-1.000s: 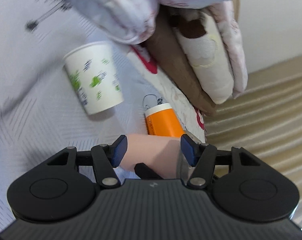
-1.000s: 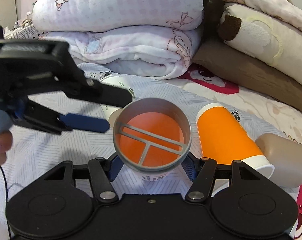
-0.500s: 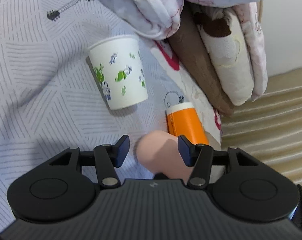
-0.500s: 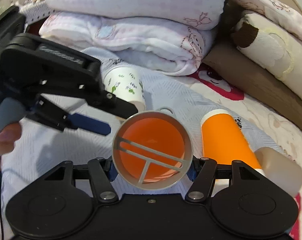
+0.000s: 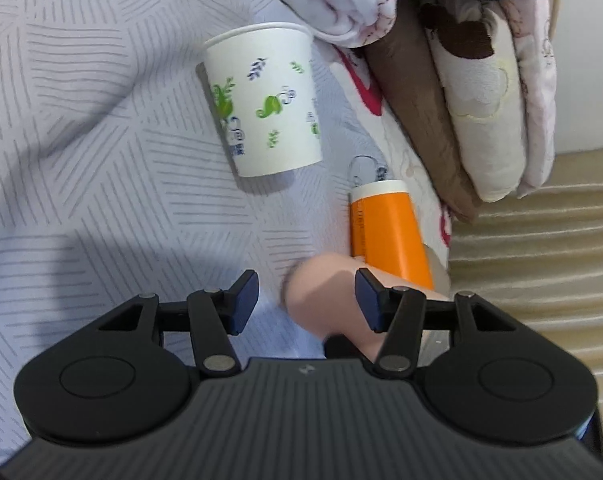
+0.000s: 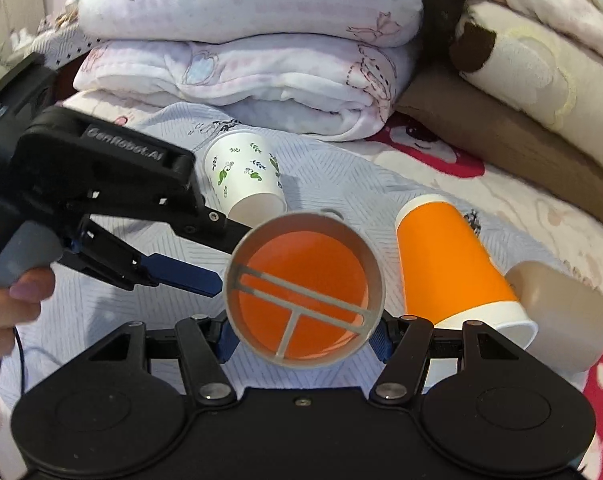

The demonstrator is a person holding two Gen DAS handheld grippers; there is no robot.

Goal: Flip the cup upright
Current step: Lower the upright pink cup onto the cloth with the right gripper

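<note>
My right gripper is shut on an orange cup with a grey rim and an inner strainer, its mouth facing the camera, held above the bed. A white leaf-print paper cup lies on its side on the sheet; it also shows in the right wrist view. An orange paper cup lies on its side beside it, also in the right wrist view. My left gripper is open and empty, above the sheet short of the white cup. It shows in the right wrist view at the left.
Folded quilts and pillows are stacked behind the cups. A beige cup lies against the orange paper cup's mouth. The striped bed sheet has soft folds. The bed's edge and a beige floor are on the right.
My left gripper has pulled back and up, so the white cup and orange paper cup sit farther ahead. The right gripper has lifted the orange cup slightly.
</note>
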